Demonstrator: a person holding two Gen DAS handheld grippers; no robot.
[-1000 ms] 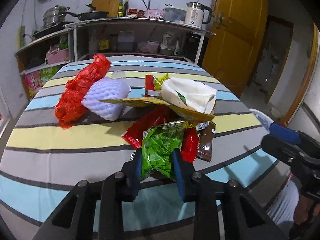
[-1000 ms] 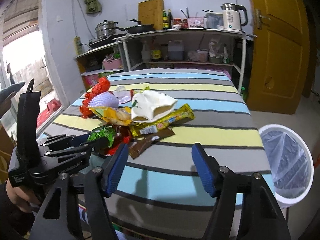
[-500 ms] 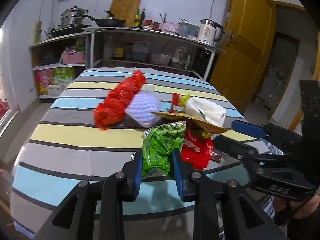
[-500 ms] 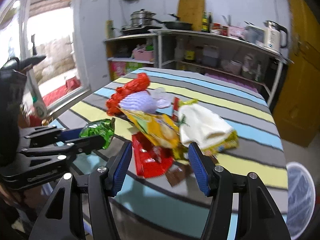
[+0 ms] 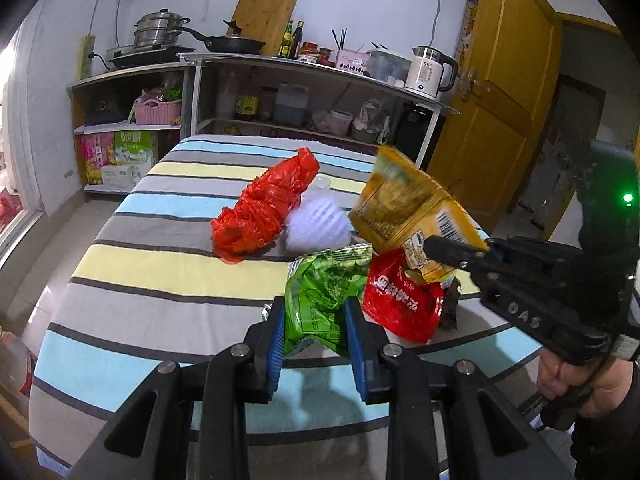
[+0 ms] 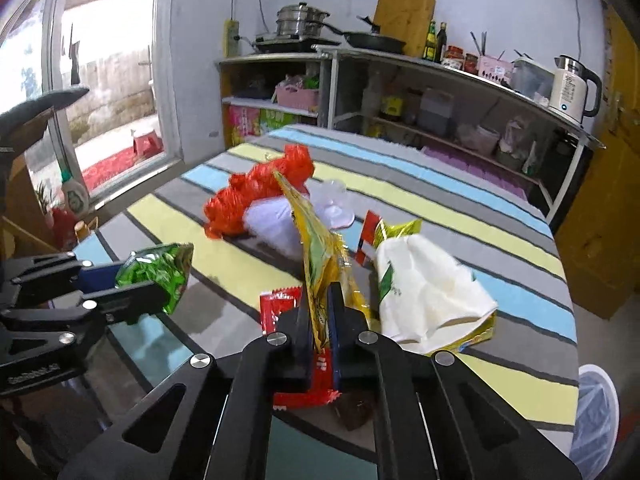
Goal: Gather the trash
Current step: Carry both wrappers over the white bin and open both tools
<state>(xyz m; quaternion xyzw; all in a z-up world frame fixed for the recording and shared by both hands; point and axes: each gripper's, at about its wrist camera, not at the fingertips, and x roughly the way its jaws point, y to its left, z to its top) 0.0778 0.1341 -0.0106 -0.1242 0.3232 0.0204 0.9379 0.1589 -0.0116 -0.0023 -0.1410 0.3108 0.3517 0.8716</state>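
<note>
A: What is each hand-held gripper doing?
B: The left hand-held gripper [image 5: 315, 322] is clamping the green wrapper [image 5: 325, 293] over the table's [image 5: 160, 264] near edge; the right one [image 6: 320, 322] is pinching the yellow packet [image 6: 320, 256], probably lifting it.

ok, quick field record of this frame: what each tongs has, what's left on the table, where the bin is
left tongs: shut on green snack wrapper
right tongs: shut on yellow snack bag, raised edge-up
left on table: red plastic bag, white foam net, red packet, white paper bag, brown wrapper
bin: lined, on the floor off the table's right side
in bin: cannot tell
</note>
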